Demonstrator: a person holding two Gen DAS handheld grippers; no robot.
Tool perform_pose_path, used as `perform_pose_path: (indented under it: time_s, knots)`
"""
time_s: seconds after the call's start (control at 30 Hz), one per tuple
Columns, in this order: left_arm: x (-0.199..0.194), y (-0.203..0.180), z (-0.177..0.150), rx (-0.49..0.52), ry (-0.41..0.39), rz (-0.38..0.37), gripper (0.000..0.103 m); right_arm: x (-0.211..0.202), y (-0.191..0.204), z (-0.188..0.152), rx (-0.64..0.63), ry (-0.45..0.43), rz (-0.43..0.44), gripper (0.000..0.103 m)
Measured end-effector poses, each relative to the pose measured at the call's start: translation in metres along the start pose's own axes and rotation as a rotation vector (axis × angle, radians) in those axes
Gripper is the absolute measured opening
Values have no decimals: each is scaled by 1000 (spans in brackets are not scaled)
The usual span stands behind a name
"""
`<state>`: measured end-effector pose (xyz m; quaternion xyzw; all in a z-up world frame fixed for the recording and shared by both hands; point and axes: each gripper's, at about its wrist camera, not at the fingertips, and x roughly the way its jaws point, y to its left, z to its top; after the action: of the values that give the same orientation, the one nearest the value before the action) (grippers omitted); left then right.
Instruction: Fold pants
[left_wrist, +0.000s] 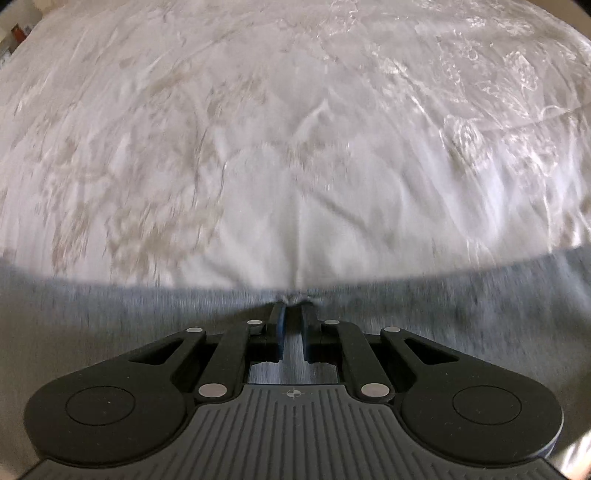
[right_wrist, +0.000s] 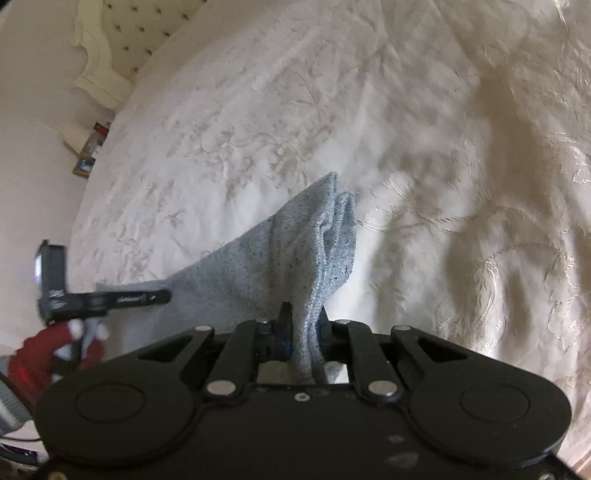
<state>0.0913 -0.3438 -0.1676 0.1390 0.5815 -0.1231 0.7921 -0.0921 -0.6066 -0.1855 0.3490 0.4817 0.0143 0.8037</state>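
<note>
The pants are light grey-blue fabric. In the left wrist view they (left_wrist: 110, 317) stretch as a band across the lower frame, and my left gripper (left_wrist: 294, 302) is shut on their pinched edge. In the right wrist view a bunched fold of the pants (right_wrist: 295, 254) stands up from between the fingers of my right gripper (right_wrist: 304, 314), which is shut on it. From there the cloth runs left to my left gripper (right_wrist: 162, 295), seen side-on above the bed. The left view is motion-blurred.
A white bedspread with pale floral embroidery (left_wrist: 295, 129) fills both views (right_wrist: 443, 147). A white tufted headboard (right_wrist: 122, 29) stands at the upper left, with boxes on the floor (right_wrist: 92, 147) beside the bed. A red sleeve (right_wrist: 40, 362) is at the lower left.
</note>
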Motion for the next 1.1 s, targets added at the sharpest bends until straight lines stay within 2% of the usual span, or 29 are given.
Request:
perform_pose_path:
  time_s: [0.2,0.33,0.47,0.6,0.67,0.73,0.83,0.93,1.1]
  knots:
    - [3,-9,31,55,-30,-13,10,-13,8,4,-18,-1,-27,11]
    - [-21,4,33,-7,-98,-58,11,-17,19,6,-25,-29,-41,11]
    - [-48,14,-2,-13,-130,-88,11,-30,36,6,-30,-67,-48,11]
    - [-51,8,-49,64,-87,-140,11,-41,58,6,-40,-103,-64,11]
    - [-42,6,-69,111,-39,-166,11,-47,73,5,-46,-124,-75,11]
    - [-30,7,-83,153,17,-172,11,-51,91,4,-51,-150,-83,11]
    - [-29,14,-86,194,3,-198,11,-56,123,0,-64,-180,-90,11]
    - [-45,40,-81,130,-39,-239,11,-58,167,-6,-105,-200,-96,12]
    - [-59,109,-77,38,-80,-237,11,-46,255,-22,-202,-217,-55,12]
